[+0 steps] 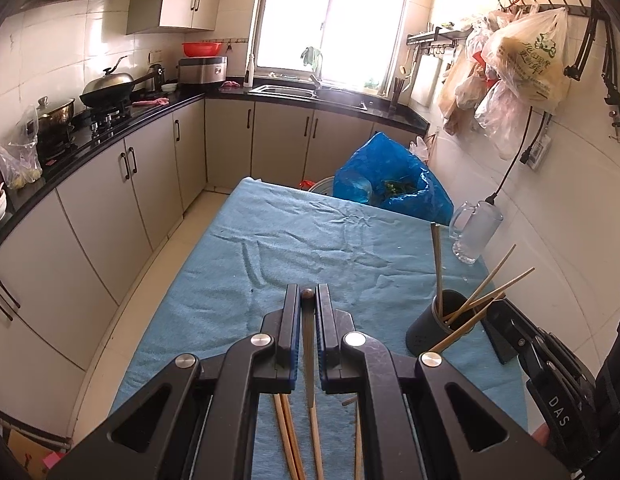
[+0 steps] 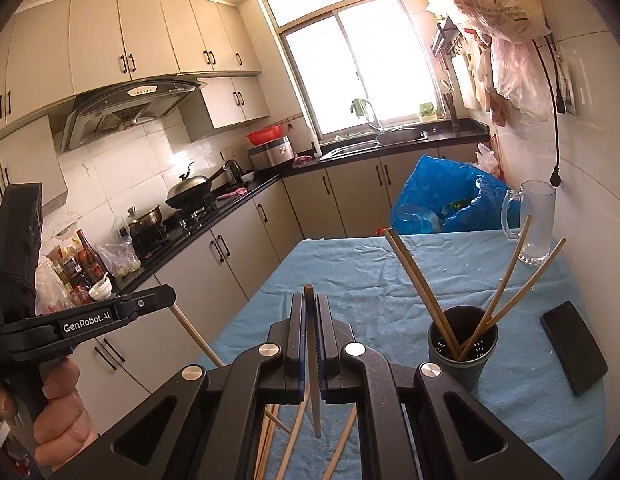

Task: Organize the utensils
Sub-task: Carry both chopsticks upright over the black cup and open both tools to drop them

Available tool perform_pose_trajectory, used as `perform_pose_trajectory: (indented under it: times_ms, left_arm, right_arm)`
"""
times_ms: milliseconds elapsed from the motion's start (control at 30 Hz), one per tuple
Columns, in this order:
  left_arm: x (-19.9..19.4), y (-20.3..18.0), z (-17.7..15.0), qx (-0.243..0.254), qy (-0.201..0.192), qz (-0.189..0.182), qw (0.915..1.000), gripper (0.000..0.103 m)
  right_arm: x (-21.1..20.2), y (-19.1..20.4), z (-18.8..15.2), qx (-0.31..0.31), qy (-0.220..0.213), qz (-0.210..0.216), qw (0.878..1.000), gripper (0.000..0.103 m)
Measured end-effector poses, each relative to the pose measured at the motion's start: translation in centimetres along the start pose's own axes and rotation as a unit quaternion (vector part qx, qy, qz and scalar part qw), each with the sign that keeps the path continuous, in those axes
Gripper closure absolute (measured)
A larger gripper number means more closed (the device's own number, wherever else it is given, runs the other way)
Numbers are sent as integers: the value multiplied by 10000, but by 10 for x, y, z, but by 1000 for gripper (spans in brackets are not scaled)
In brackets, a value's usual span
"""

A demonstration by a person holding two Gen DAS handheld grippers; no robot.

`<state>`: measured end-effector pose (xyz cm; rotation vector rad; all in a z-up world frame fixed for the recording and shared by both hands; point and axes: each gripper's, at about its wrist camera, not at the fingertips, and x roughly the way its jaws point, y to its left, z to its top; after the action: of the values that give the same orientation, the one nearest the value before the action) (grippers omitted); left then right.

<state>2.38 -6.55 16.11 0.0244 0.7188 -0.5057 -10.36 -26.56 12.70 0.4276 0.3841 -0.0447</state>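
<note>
My left gripper [image 1: 308,294] is shut on a wooden chopstick [image 1: 309,356] and holds it above the blue cloth. My right gripper [image 2: 309,300] is shut on another chopstick [image 2: 313,364], also above the cloth. A dark round utensil holder [image 1: 440,322] stands on the cloth to the right with several chopsticks in it; it also shows in the right wrist view [image 2: 462,344]. Several loose chopsticks [image 1: 288,436] lie on the cloth beneath the grippers, and show under the right gripper too [image 2: 294,440]. The left gripper shows at the left of the right wrist view [image 2: 150,300].
The table has a blue cloth [image 1: 294,240]. A glass mug [image 2: 534,220] stands at its far right. A black phone [image 2: 574,352] lies right of the holder. A blue plastic bag [image 1: 390,178] sits beyond the far edge. Kitchen counters [image 1: 110,128] run along the left.
</note>
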Motion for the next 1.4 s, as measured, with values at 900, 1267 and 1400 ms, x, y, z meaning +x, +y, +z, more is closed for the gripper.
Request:
perform_pose_trajectory:
  times_ms: [900,1267,1400]
  left_arm:
    - [-14,-67,31,506,-139,-346,9980,96]
    - [-27,-122,68,740,-380,-747,9937,96]
    - [-24,-140,82,777,-389,-857,9925,96]
  right_arm:
    - [-67,-46,42,145,-723,-426,9964,98]
    - [-92,-58,72,114,-1100,-626,9919,98]
    - [-95,-66,86,137,-1197,-731,9900,98]
